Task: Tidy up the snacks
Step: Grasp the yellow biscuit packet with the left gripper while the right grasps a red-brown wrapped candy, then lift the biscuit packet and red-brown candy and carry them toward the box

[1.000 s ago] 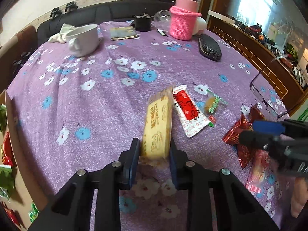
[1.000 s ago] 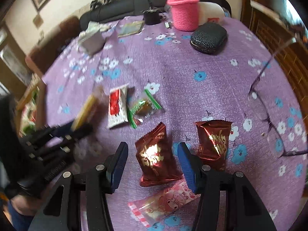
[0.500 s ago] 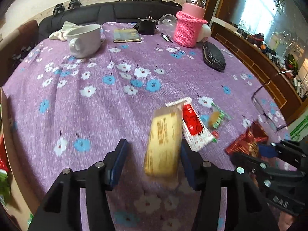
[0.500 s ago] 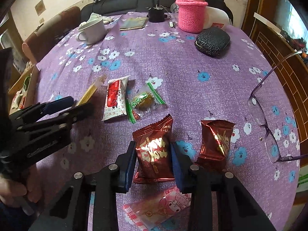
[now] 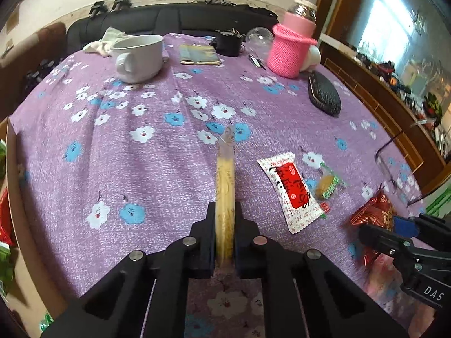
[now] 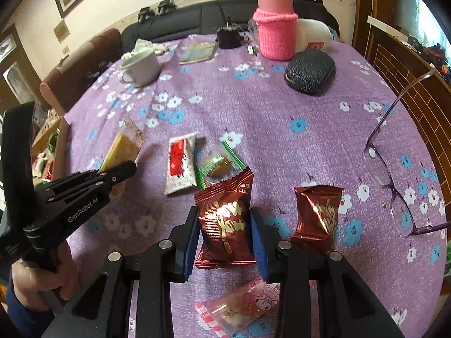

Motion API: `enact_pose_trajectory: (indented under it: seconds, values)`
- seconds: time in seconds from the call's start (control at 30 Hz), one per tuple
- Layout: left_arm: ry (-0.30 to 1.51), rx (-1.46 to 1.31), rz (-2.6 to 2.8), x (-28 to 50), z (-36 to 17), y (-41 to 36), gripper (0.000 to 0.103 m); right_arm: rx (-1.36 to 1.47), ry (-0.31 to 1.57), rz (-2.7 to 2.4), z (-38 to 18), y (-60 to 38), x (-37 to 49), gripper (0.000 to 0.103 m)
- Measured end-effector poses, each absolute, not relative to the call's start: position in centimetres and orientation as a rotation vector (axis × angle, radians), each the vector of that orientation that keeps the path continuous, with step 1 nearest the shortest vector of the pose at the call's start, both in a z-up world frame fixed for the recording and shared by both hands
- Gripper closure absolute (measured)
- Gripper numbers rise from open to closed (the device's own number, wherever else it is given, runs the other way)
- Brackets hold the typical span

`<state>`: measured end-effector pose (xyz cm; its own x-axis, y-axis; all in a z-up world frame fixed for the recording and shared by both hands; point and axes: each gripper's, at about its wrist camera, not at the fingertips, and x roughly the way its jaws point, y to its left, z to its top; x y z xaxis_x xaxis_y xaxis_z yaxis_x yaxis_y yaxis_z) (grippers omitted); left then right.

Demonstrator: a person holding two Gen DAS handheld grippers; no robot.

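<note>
The left claw (image 5: 225, 219) is clamped edge-on around the yellow biscuit pack (image 5: 224, 186) mid-counter, its jaws having just closed, while the right claw (image 6: 224, 222) grips the red snack packet (image 6: 224, 219) near the counter's front edge.

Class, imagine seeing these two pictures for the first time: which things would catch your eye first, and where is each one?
First, the two gripped snacks: the left gripper pinches a yellow biscuit packet edge-on, and the right gripper clamps a dark red foil packet. Next, the bright pink knitted bottle sleeve at the far edge of the purple flowered tablecloth.
</note>
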<state>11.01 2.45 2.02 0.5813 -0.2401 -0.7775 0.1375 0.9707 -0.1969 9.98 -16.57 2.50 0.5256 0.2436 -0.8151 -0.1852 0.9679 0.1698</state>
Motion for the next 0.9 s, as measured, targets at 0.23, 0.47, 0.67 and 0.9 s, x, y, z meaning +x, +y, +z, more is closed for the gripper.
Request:
enact_pose_trajectory:
  seconds: [0.23,0.47,0.67,0.9]
  values:
    - [0.901,-0.154,-0.231,9.8,3.3,2.9,0.094,0.084,0.977,0.274,2.8,-16.5,10.0,0.066]
    - [0.885,-0.157,-0.249,8.1,4.6,2.7,0.094,0.090,0.961,0.294,3.2,-16.3,9.6,0.066]
    - [0.864,-0.174,-0.266,6.1,5.7,2.6,0.094,0.105,0.954,0.307,3.3,-16.3,9.5,0.066]
    - [0.843,-0.174,-0.280,4.4,6.8,2.2,0.094,0.129,0.945,0.326,3.6,-16.5,9.5,0.066]
